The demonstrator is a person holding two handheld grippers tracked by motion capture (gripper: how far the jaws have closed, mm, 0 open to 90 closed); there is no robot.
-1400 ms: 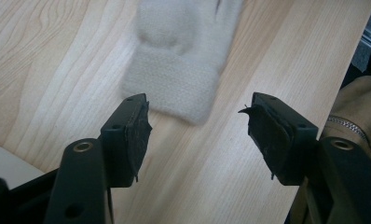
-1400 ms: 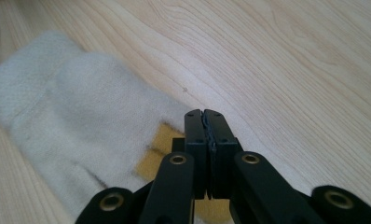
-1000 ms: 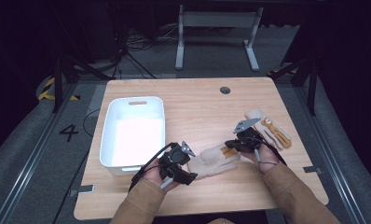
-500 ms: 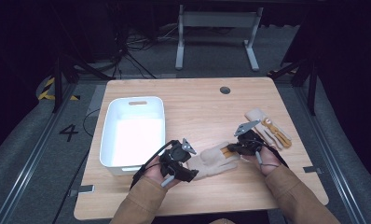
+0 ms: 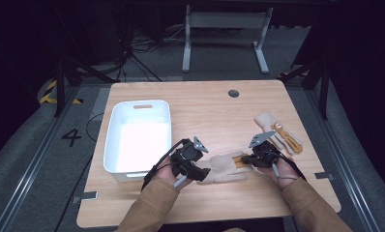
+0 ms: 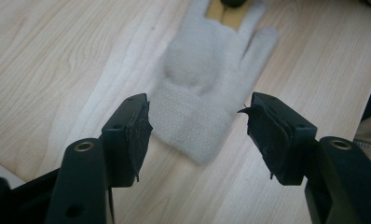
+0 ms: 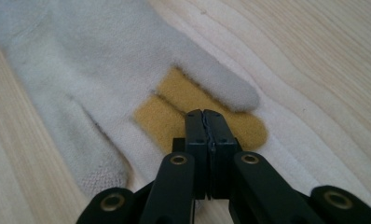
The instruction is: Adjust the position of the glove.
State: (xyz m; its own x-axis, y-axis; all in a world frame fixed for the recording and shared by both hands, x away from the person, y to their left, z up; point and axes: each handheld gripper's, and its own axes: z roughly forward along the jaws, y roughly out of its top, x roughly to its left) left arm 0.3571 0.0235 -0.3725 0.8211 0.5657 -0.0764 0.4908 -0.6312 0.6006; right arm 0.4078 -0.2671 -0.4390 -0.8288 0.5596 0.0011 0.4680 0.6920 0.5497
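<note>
Likely lab, floor rails (image 5: 23,159), cables (image 5: 142,46)

A: What stood on the counter (image 5: 205,111) at the left?

B: A white rectangular bin (image 5: 138,136) stood near the left edge. Its long side ran front to back, and a handle slot was cut in its far wall.

A: And at the right?

B: A second glove (image 5: 278,133), pale with orange fingers, lay flat near the right edge. A round dark grommet (image 5: 233,93) sat in the counter near the far edge.

A: Beyond the counter?

B: A grey metal frame (image 5: 224,34) stood on the dark floor, with cables (image 5: 137,46) to its left. A numeral 4 (image 5: 71,137) marked the floor at the left.
</note>
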